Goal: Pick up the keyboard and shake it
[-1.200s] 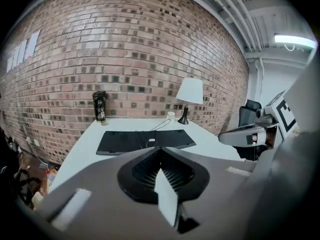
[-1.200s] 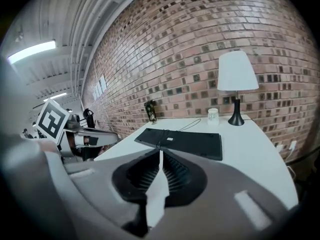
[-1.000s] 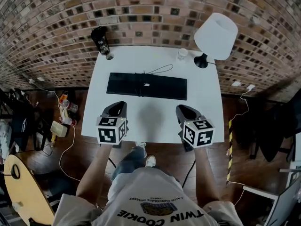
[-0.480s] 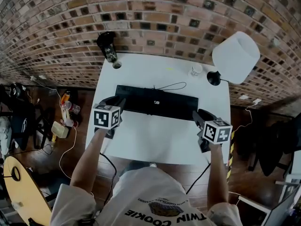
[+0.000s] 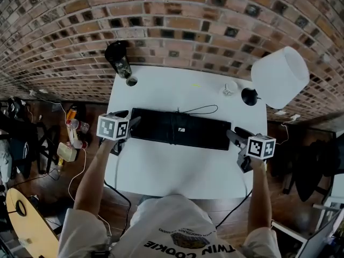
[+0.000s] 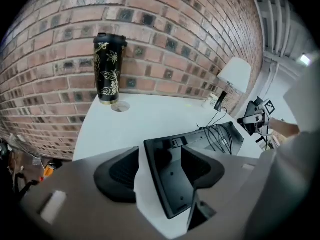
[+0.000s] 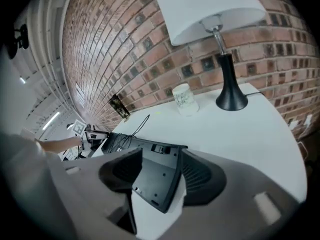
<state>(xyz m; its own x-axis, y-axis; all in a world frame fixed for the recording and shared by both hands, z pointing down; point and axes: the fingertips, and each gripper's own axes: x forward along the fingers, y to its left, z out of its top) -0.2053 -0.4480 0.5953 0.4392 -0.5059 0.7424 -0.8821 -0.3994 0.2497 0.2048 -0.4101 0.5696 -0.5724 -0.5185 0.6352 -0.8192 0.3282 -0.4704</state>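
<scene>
A black keyboard [image 5: 180, 129] lies underside up across the white table [image 5: 161, 168], its cable wound round its middle. My left gripper [image 5: 130, 124] is at its left end, jaws opening, with that end [image 6: 175, 176] between them. The left gripper view shows a gap of table between the left jaw and the keyboard's edge. My right gripper [image 5: 235, 138] is at the keyboard's right end [image 7: 155, 181], jaws likewise opening around it. In the left gripper view my left gripper [image 6: 160, 156] straddles the end; in the right gripper view my right gripper [image 7: 161, 159] does the same. Neither grips it.
A tall black patterned tumbler [image 5: 118, 58] stands at the far left corner beside a small round lid [image 5: 130, 81]. A white-shaded lamp [image 5: 279, 74] and a small glass cup [image 5: 230, 87] stand at the far right. A brick wall lies behind; cables and clutter lie on the floor at left.
Both grippers moved from the table's front edge forward and outward to the keyboard's two ends. Their jaws went from shut to wide apart around those ends.
</scene>
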